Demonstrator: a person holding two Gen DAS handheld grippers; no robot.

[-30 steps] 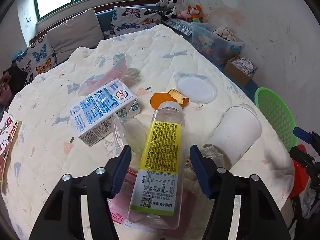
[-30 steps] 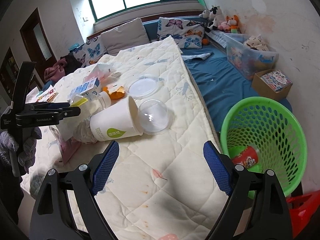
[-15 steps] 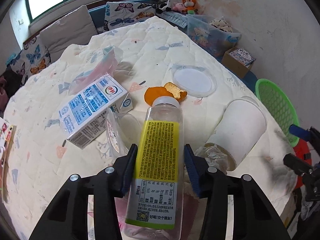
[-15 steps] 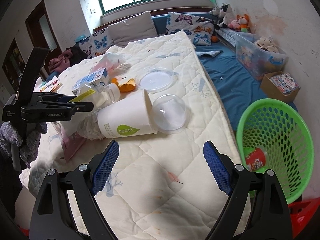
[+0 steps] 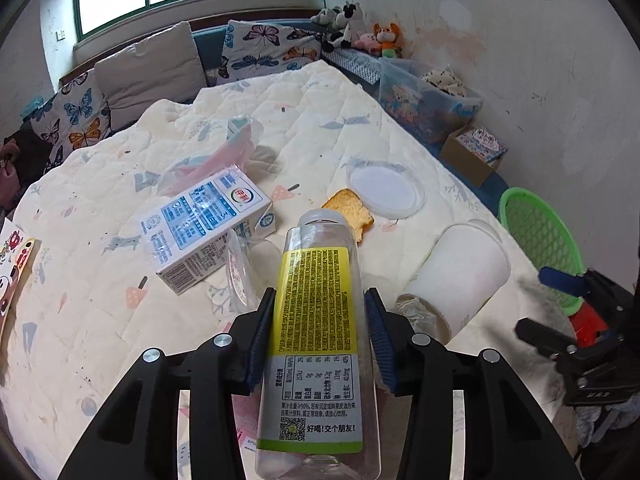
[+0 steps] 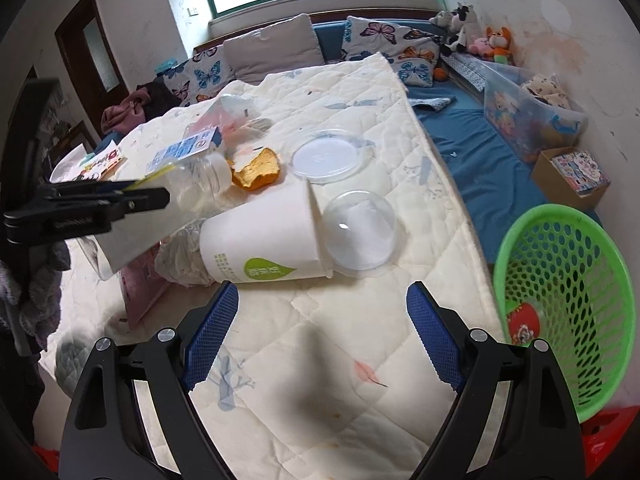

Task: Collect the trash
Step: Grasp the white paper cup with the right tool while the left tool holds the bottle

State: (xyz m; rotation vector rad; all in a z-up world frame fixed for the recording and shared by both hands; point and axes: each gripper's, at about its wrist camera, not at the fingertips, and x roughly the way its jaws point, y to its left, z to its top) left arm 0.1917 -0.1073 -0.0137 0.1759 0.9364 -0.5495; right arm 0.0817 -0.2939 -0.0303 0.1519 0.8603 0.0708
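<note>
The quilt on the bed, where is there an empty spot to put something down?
Bare quilt lies right in front of the right gripper, below the paper cup, and far up by the pillows. It is crowded around the milk carton, bottle and orange peel.

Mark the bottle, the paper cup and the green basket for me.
bottle (image 5: 316, 308), left wrist view, on its yellow label.
paper cup (image 6: 260, 236), right wrist view, on its white side wall.
green basket (image 6: 560, 216), right wrist view, on its far rim.

bare quilt (image 6: 320, 360) before right claw (image 6: 322, 332), cup (image 6: 260, 236) beyond
</note>
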